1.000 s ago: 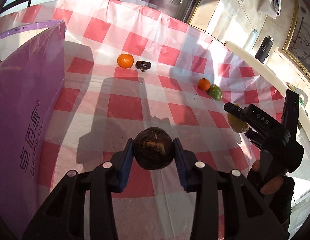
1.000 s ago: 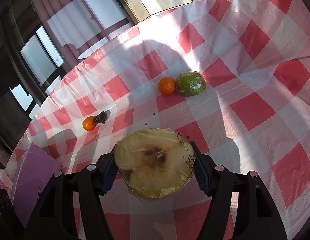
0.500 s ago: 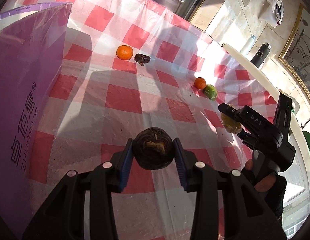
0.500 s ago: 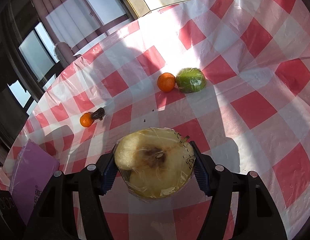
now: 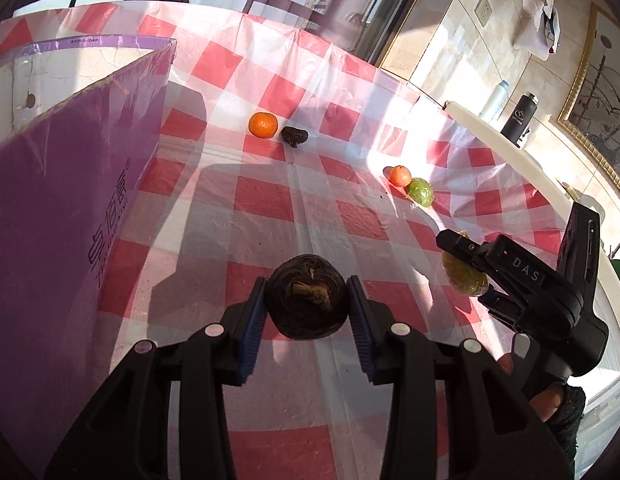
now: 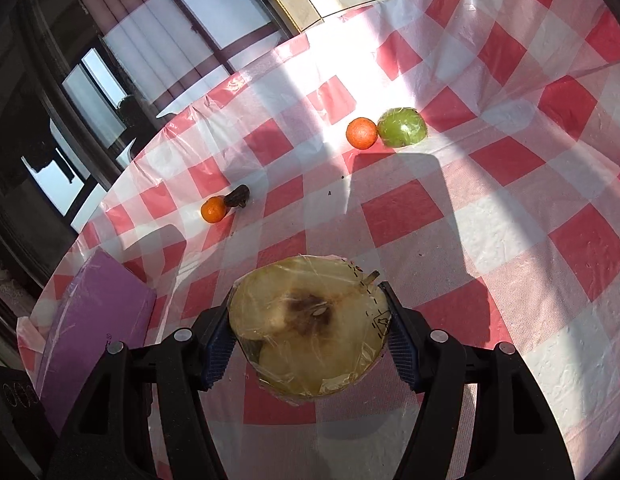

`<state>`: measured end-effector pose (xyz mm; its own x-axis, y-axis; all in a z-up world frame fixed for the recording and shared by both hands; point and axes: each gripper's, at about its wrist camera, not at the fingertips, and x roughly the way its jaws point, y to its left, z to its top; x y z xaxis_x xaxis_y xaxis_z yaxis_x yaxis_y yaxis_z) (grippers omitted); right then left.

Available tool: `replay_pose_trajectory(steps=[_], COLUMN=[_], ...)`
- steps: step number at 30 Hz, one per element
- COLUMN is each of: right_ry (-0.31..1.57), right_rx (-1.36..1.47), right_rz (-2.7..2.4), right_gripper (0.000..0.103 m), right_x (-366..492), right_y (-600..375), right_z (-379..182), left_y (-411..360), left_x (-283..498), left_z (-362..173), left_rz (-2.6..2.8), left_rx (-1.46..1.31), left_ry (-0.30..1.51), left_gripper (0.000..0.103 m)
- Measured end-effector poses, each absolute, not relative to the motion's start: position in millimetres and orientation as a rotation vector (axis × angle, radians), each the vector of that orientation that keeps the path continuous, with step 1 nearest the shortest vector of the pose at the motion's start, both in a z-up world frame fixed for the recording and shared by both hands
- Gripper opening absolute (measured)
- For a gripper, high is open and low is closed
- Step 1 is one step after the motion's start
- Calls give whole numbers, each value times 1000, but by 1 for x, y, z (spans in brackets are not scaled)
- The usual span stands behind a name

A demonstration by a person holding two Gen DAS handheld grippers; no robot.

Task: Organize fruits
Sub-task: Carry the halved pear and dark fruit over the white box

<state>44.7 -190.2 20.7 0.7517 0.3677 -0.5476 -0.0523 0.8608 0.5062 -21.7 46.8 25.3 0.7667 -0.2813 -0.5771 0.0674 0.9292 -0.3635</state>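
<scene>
My left gripper (image 5: 308, 304) is shut on a dark brown round fruit (image 5: 308, 298), held above the checked tablecloth. My right gripper (image 6: 308, 332) is shut on a plastic-wrapped halved apple (image 6: 306, 328), cut face toward the camera; in the left wrist view that gripper (image 5: 465, 264) sits at the right with the wrapped apple (image 5: 463, 276) in it. On the cloth lie an orange (image 5: 263, 125) beside a small dark fruit (image 5: 294, 136), and farther right a second orange (image 5: 400, 175) touching a wrapped green fruit (image 5: 420, 191). The purple box (image 5: 66, 184) stands at the left.
The red-and-white checked tablecloth (image 5: 270, 200) covers the table. A white bottle (image 5: 494, 101) and a black bottle (image 5: 519, 118) stand on a ledge beyond the far right edge. Windows run behind the table. A hand (image 5: 545, 400) grips the right tool.
Both grippers have drawn back from the fruits on the cloth, each keeping its fruit. In the left wrist view the box's open top has come into sight.
</scene>
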Motion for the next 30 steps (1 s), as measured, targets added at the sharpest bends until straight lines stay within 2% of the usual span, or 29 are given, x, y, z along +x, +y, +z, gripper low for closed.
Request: replay_pose_trajectory(steps=[12,17,25,30], right_ry=[686,656,525,494], right_rx=[405,343,185,84], right_rz=[342,420,577,631], right_gripper=[65,65,65,65], right_x=[-18,-34,-54,-54], right_y=[-135,-100,-22,30], right_z=[28,48,105,121], left_y=[53,68,140,202], left_x=[-107,-122,-127,-123], left_z=[82,103,121,127], left_rz=[-177,-122,30,148], left_rx=[-232,-198,-255,-291], left_ry=[523,475,445,472], left_gripper=[40,40,40,40])
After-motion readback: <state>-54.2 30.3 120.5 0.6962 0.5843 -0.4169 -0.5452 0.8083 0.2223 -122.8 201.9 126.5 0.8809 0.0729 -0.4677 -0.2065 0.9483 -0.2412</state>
